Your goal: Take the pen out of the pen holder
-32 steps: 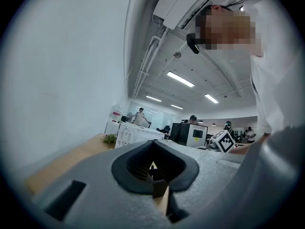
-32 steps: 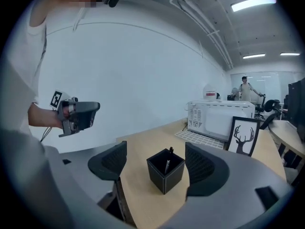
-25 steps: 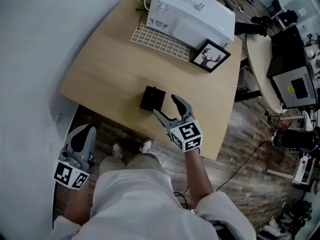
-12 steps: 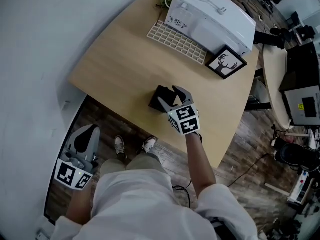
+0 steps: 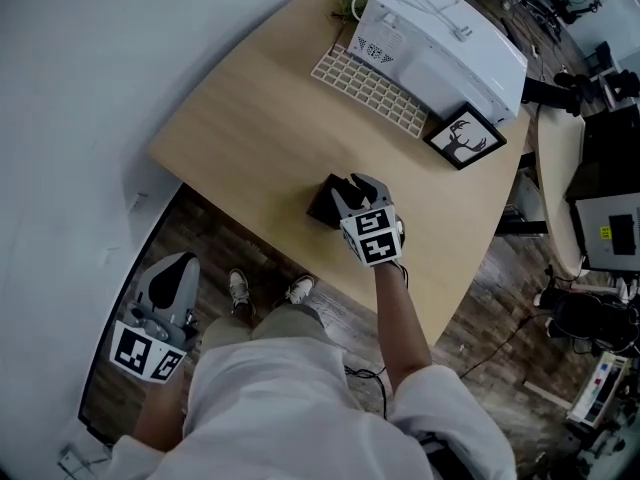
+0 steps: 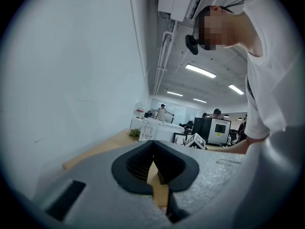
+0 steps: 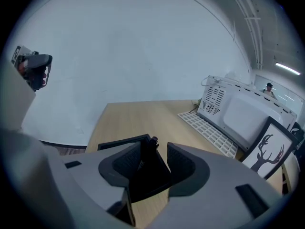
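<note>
A black square pen holder [image 5: 322,204] stands near the front edge of the wooden table [image 5: 250,118]. My right gripper [image 5: 353,190] reaches down over its top. In the right gripper view the holder's rim [image 7: 119,143] lies behind the jaws, and a dark pen [image 7: 152,146] sticks up between the pads. The jaws of the right gripper [image 7: 153,150] are closing, with a gap still showing beside the pen. My left gripper [image 5: 171,269] hangs low at the left, beside the table and away from the holder. In its own view the left gripper [image 6: 153,144] has pads that meet at the tips, with nothing in them.
A white appliance [image 5: 440,38] stands at the table's far end, with a white slotted rack [image 5: 368,88] in front of it. A framed deer picture [image 5: 464,136] leans at the right, and a small plant [image 5: 349,2] stands behind. Another desk with equipment [image 5: 600,168] is further right.
My right gripper has come down and forward onto the pen holder, and its jaws have narrowed around the pen. The left gripper has barely shifted.
</note>
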### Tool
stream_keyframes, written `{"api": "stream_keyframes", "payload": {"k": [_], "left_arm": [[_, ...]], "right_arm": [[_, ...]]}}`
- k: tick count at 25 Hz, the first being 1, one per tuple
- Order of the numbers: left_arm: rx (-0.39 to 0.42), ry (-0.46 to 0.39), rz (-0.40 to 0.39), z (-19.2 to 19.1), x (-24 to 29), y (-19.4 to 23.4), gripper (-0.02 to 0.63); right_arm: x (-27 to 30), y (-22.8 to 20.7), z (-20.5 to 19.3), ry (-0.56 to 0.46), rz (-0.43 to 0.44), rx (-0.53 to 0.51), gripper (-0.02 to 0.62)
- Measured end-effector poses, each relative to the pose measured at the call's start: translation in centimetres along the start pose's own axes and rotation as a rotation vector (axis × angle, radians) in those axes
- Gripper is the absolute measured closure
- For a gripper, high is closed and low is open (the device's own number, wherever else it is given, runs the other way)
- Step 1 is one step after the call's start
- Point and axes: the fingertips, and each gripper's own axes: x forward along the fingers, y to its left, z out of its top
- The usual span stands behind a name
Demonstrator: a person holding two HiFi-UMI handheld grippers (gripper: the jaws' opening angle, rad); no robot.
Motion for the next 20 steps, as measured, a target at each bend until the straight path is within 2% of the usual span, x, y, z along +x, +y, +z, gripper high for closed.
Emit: {"api": "stream_keyframes", "payload": {"k": [12,20], "left_arm": [[-0.012,-0.001,0.005,0.0,-0.7,0.3,0.592],[-0.018,-0.009,-0.013,0.2,-0.9,0.2,0.592]], "right_arm": [[-0.6,0.0,0.6,-0.026,-0.051,-0.006,0.527],[-1.9,-0.2,0.8,-0.078,-0.072,0.053,0.545]]}}
